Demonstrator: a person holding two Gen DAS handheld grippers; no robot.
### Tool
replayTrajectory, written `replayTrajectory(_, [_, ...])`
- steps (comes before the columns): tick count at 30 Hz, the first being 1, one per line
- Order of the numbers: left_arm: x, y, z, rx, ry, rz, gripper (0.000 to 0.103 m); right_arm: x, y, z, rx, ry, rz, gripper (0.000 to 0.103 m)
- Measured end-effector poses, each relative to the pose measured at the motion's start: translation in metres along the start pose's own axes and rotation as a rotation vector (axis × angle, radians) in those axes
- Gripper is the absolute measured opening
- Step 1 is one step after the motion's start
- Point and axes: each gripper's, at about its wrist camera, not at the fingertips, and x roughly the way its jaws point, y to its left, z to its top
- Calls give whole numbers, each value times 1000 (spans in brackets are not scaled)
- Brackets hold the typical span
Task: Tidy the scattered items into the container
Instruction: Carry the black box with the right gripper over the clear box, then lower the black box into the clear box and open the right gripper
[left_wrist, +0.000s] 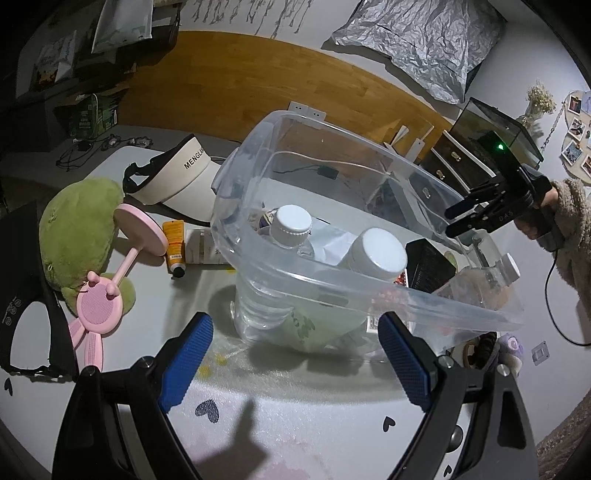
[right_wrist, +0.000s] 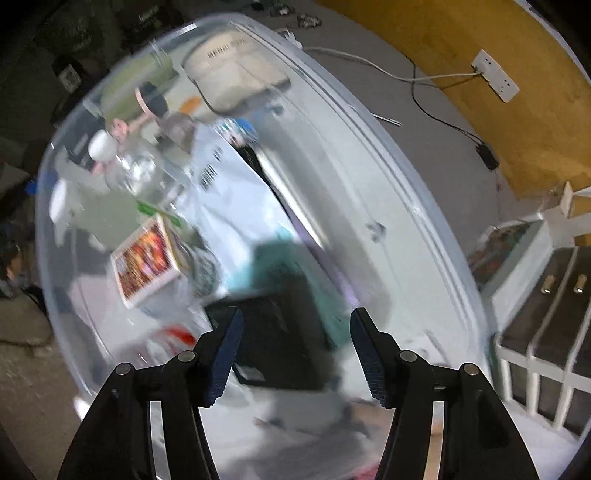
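The left gripper (left_wrist: 295, 354) hangs with fingers apart before the clear container (left_wrist: 369, 291), while the right gripper (right_wrist: 295, 354), fingers apart and empty, points into it

A crumpled silver bag (left_wrist: 417, 40) lies beyond the wooden board (left_wrist: 258, 74); white socket (right_wrist: 495, 75).

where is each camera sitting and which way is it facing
Left wrist: on the left gripper, low at the table's edge, looking slantwise down at the clear bin; its open jaws show, and the right gripper in a sleeved hand across the bin.
Right wrist: on the right gripper, above the bin, looking down into it; only its own empty jaws show, over a black box.
Shared: the bin, the white-capped bottle, the visor.
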Motion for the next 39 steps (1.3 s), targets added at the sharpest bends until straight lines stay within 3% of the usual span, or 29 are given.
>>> replayTrajectory(7, [-4,0,2,13,-15,0,91,41,32,23,-100,59,28,59])
replayTrajectory(10, [-5,1,1,11,-20,-1,91,57,45,25,-169,111,71,45])
replayTrajectory(15, [-8,2,0,8,-25,0,91,74,57,21,-274,174,66,42])
replayTrajectory(24, [-17,3,-1,9,-44,7,91,73,54,27,-246,203,82,43])
replayTrajectory(26, [-20,3,0,8,-51,7,91,66,48,30,-193,171,86,43])
replayTrajectory(29, [-23,1,0,15,-57,5,91,37,36,30,-107,56,101,43])
replayTrajectory(32, [-26,-2,1,30,-63,4,91,12,31,25,-35,-47,45,45])
replayTrajectory(34, [-29,-5,2,42,-71,2,91,-7,29,17,18,-134,4,67])
replayTrajectory(35, [-30,-7,3,49,-75,1,91,-16,29,11,45,-176,-9,72])
replayTrajectory(37, [-33,-10,4,58,-81,0,93,-34,31,0,104,-263,-25,76])
replayTrajectory(39, [-36,-13,5,59,-89,3,101,-52,35,-13,169,-358,-44,77])
